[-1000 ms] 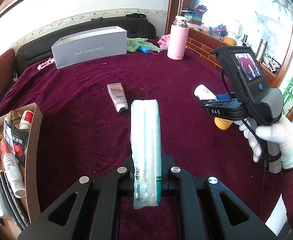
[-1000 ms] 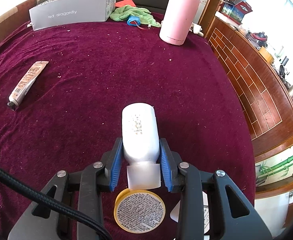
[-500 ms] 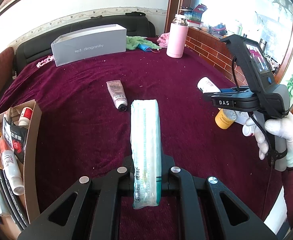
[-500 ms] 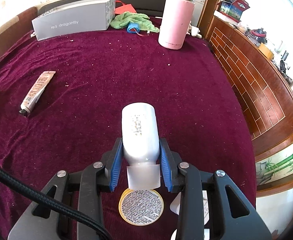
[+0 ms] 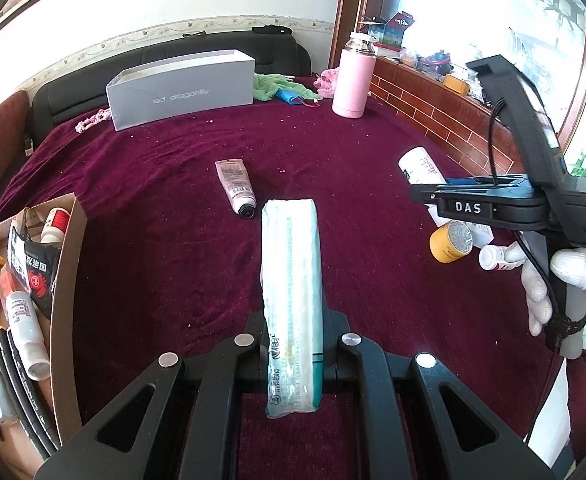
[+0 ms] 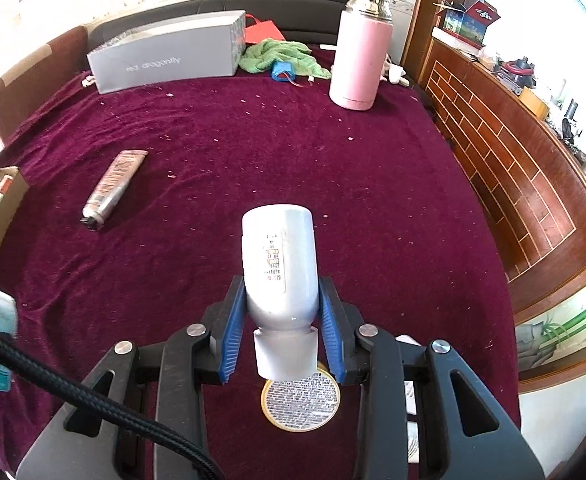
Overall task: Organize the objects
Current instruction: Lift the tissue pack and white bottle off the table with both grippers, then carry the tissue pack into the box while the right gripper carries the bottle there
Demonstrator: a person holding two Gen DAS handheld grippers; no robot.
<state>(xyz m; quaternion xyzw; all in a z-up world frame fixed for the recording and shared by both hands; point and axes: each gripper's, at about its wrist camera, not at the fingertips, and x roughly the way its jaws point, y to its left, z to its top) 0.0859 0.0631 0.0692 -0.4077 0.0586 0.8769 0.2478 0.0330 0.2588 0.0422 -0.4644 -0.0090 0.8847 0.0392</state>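
The left gripper [image 5: 293, 344] has its jaws clenched on a long teal-and-white pack [image 5: 291, 300], which sticks forward above the maroon bed cover [image 5: 333, 152]. At the left edge sits a cardboard box [image 5: 67, 280] crowded with bottles, a black sachet and cables. The right gripper [image 6: 281, 320] has its blue-padded jaws grasping a white bottle [image 6: 279, 264] near the neck, cap toward the camera, base pointing away, held clear of the cover. A gloved hand [image 5: 569, 284] holds that gripper. Directly under it lies a yellow jar [image 6: 301, 402], label up, with a small white bottle [image 5: 497, 258] just beside it. Farther out, a pink tube [image 5: 237, 188] lies alone on the cover, cap toward the near side. At the far edge stand a grey box [image 5: 181, 88] and a pink flask [image 5: 353, 78], with a green cloth [image 5: 273, 86] between them.
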